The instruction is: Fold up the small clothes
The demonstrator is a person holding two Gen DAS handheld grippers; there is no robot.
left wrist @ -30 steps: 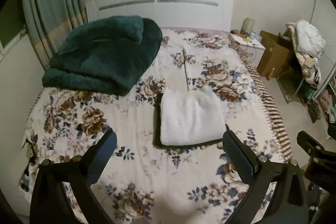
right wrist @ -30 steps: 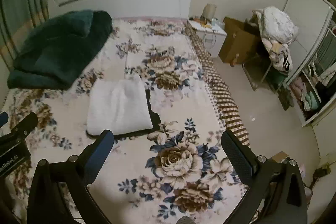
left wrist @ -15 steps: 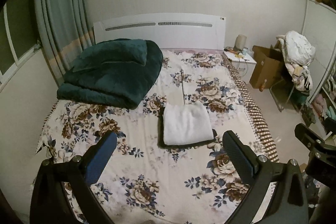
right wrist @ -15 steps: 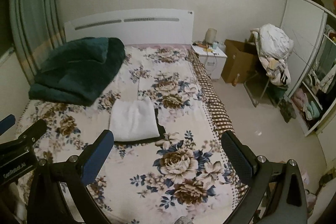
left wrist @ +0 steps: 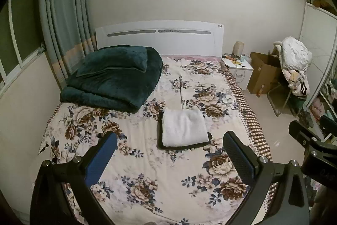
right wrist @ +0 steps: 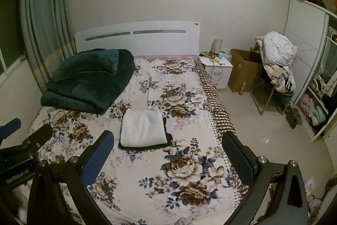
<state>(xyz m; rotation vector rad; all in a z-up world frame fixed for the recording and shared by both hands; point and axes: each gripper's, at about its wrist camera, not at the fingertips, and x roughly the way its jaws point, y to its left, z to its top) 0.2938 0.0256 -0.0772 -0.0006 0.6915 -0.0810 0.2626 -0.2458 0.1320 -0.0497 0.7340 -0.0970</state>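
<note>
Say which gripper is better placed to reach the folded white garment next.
Left, marginally. The folded white garment sits almost centred between the open left gripper fingers; in the right wrist view it lies left of the open right gripper. Both hang well back.

Two fisheye wrist views from above the foot of the bed (left wrist: 147, 182), facing the headboard (left wrist: 160, 37), well back, right view set further right, both sharing bed, folded white garment (right wrist: 143, 130), nightstand (right wrist: 217, 71), each catching the other gripper at frame edge.
</note>
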